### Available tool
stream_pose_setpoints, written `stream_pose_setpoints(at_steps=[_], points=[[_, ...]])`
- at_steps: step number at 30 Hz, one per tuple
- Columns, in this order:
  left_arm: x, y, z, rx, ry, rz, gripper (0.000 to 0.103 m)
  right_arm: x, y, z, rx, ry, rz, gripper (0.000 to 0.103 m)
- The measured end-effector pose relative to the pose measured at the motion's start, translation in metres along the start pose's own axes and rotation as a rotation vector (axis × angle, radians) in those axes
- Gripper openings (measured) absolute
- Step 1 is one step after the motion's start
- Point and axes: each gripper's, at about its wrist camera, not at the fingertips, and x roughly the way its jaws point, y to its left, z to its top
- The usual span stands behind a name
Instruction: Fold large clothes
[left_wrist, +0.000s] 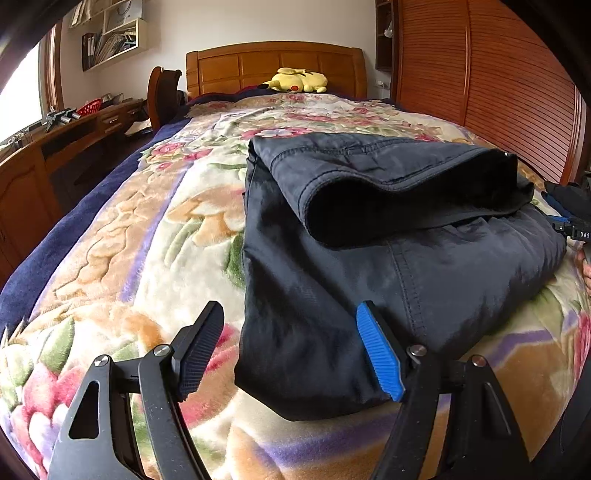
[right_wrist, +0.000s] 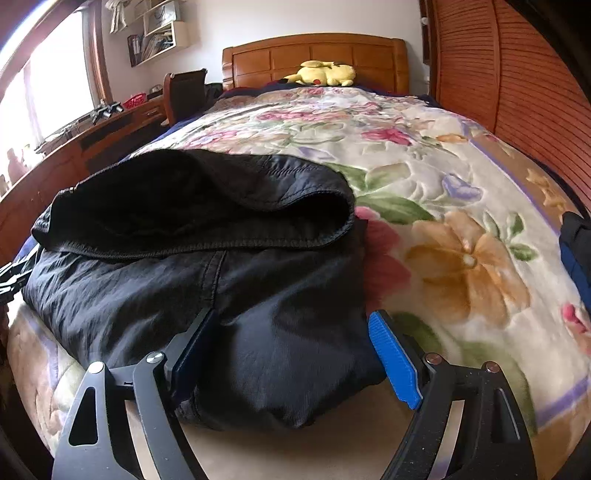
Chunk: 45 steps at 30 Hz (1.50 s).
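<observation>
From the left wrist, the left gripper (left_wrist: 291, 354) stood spread wide, holding nothing, its blue finger over the near left corner of the folded black garment (left_wrist: 391, 266) lying on the floral blanket (left_wrist: 147, 221).

From the right wrist, the right gripper (right_wrist: 295, 358) gaped too, straddling the garment's (right_wrist: 229, 295) near right corner.

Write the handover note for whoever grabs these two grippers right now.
Left gripper: open, empty, at the near left corner of the black garment.
Right gripper: open, empty, jaws straddling the near right corner.
Garment lies on the floral blanket, already folded into a compact stack, its top layer doubled back toward the front.
Left to do: probably one last fold or smoothing; the top flap still stands puffed up.
Plush toy by the headboard, well away.
</observation>
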Motion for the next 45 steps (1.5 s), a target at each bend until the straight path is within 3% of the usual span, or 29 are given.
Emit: stream_pose_setpoints(at_steps=[6, 11, 13, 14, 16, 29, 38, 43, 45], points=[[0.001, -0.001, 0.000, 0.001, 0.000, 0.004, 0.075, 0.014, 0.001, 0.002, 0.017, 0.046, 0.057, 0.075], [0.000, -0.003, 0.000, 0.014, 0.001, -0.024, 0.049, 0.019, 0.006, 0.003, -0.010, 0.062, 0.091, 0.059], [0.001, -0.002, 0.000, 0.008, 0.007, -0.013, 0.023, 0.018, 0.006, 0.003, -0.032, 0.054, 0.097, 0.050], [0.001, 0.000, 0.000, 0.000, 0.012, -0.011, 0.019, 0.017, 0.009, 0.003, -0.056, 0.042, 0.100, 0.035], [0.004, 0.003, 0.001, -0.010, 0.027, -0.025, 0.008, 0.011, 0.021, 0.000, -0.120, 0.009, 0.045, 0.026], [-0.051, -0.009, 0.003, 0.053, -0.050, -0.046, 0.004, -0.041, 0.013, -0.012, -0.132, -0.083, 0.051, 0.018], [-0.081, -0.008, -0.007, 0.052, -0.079, -0.070, 0.004, -0.081, 0.005, -0.039, -0.105, -0.067, 0.111, 0.016], [-0.072, -0.006, -0.001, 0.025, -0.077, -0.060, 0.005, -0.087, 0.009, -0.031, -0.135, -0.053, 0.046, 0.022], [-0.073, -0.006, 0.001, 0.004, -0.083, -0.058, 0.010, -0.095, 0.011, -0.027, -0.145, -0.080, -0.009, 0.032]])
